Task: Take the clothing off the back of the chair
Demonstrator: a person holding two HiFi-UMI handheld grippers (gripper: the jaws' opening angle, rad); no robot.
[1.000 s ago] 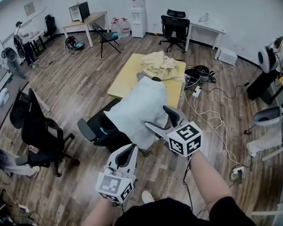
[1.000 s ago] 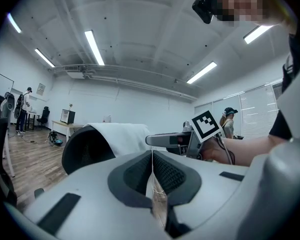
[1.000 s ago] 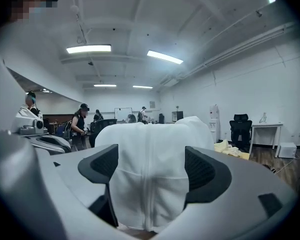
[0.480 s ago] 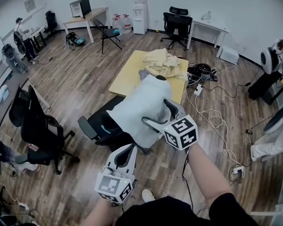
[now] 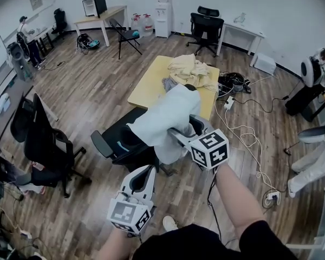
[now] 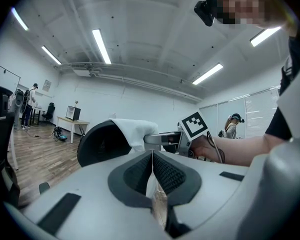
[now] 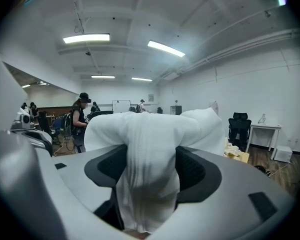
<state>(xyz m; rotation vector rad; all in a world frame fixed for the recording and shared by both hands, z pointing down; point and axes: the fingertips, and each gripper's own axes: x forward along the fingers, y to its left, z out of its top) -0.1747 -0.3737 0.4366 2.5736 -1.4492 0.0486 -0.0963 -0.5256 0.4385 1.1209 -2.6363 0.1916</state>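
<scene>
The white garment (image 5: 168,112) is draped over the back of the black office chair (image 5: 115,145), which stands beside the yellow tabletop (image 5: 149,85). The right claw (image 7: 146,171) has just been closing and now pinches a fold of the garment between its pads. The left claw (image 5: 144,173) is clenched with nothing in it, held near the person and apart from the chair.

We record bright, even light from ceiling strips (image 7: 86,38) at 11 and 1 o'clock; shadows on the floor (image 5: 86,102) are soft. Fisheye bending grows toward every edge, gripper-view corners go black, and the clothing (image 7: 145,184) nearest the lens blurs.
</scene>
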